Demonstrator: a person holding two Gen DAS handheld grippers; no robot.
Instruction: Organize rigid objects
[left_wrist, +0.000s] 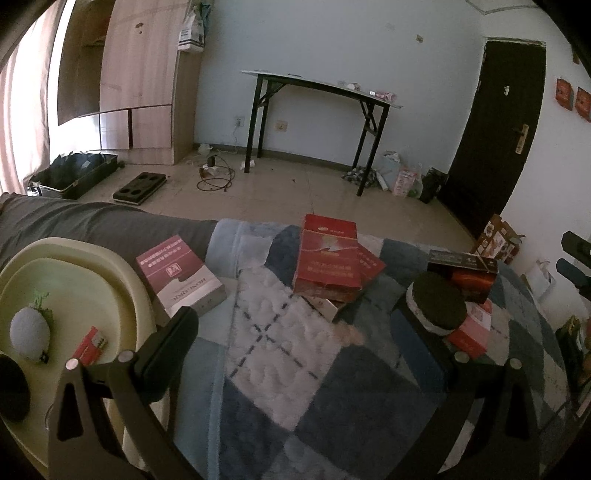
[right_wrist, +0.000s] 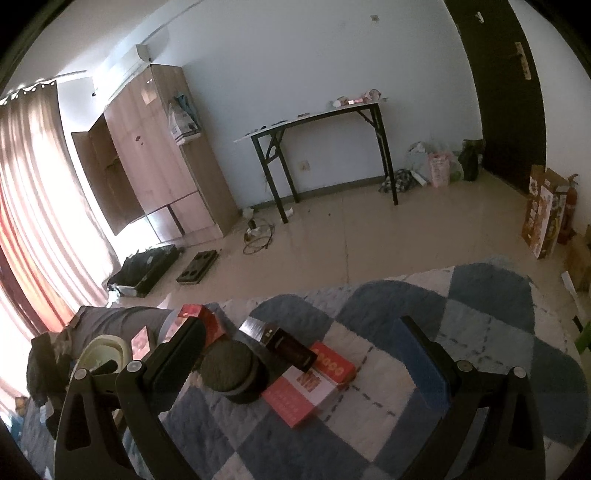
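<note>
On the checked quilt (left_wrist: 295, 369) lie a pink and silver box (left_wrist: 181, 277), a stack of red boxes (left_wrist: 327, 258), a dark-lidded jar (left_wrist: 437, 301), a black box (left_wrist: 461, 262) and a pink box (left_wrist: 472, 328). A cream basin (left_wrist: 74, 288) at left holds a small red box (left_wrist: 88, 345) and a grey plush toy (left_wrist: 29, 332). My left gripper (left_wrist: 299, 328) is open and empty above the quilt. My right gripper (right_wrist: 299, 343) is open and empty, with the jar (right_wrist: 231, 365), black box (right_wrist: 280, 341) and pink box (right_wrist: 310, 387) between its fingers.
The quilt's edge drops to a tiled floor (left_wrist: 295, 188). A black-legged table (left_wrist: 317, 122), a wooden wardrobe (left_wrist: 144, 81) and a dark door (left_wrist: 495, 129) stand by the far wall. A grey cloth (left_wrist: 92, 221) lies beside the basin. Curtains (right_wrist: 37, 203) hang at left.
</note>
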